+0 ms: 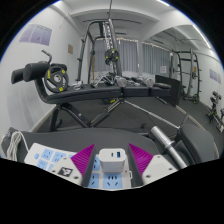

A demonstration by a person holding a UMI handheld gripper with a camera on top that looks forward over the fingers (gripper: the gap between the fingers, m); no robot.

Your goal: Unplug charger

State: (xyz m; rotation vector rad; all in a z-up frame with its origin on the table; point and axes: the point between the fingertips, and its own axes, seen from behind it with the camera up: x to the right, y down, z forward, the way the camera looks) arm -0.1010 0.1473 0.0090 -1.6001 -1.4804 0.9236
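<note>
Standing between the two pink pads, the white charger (pixel 112 159) sits plugged into a white power strip (pixel 105 176) that lies across the near edge of the dark worktop (pixel 140 122). The gripper (pixel 113 160) is set at a moderate opening around the charger body. The left pad (pixel 85 160) and the right pad (pixel 142 158) flank it closely; whether either pad actually presses on the charger cannot be determined, and a thin gap appears at each side. The charger is upright in its socket, with the strip's other sockets visible just below and to the left of it.

To the left of the strip lies a flat white device with buttons (pixel 45 157). To the right, a grey cylindrical object (pixel 165 145) lies slanted on the worktop, near the right pad but apart from it. Beyond the fingers, well apart, a black weight bench (pixel 95 92) stands with a metal rack frame (pixel 100 40) behind it. A white wall with a window (pixel 190 45) closes the room at the back.
</note>
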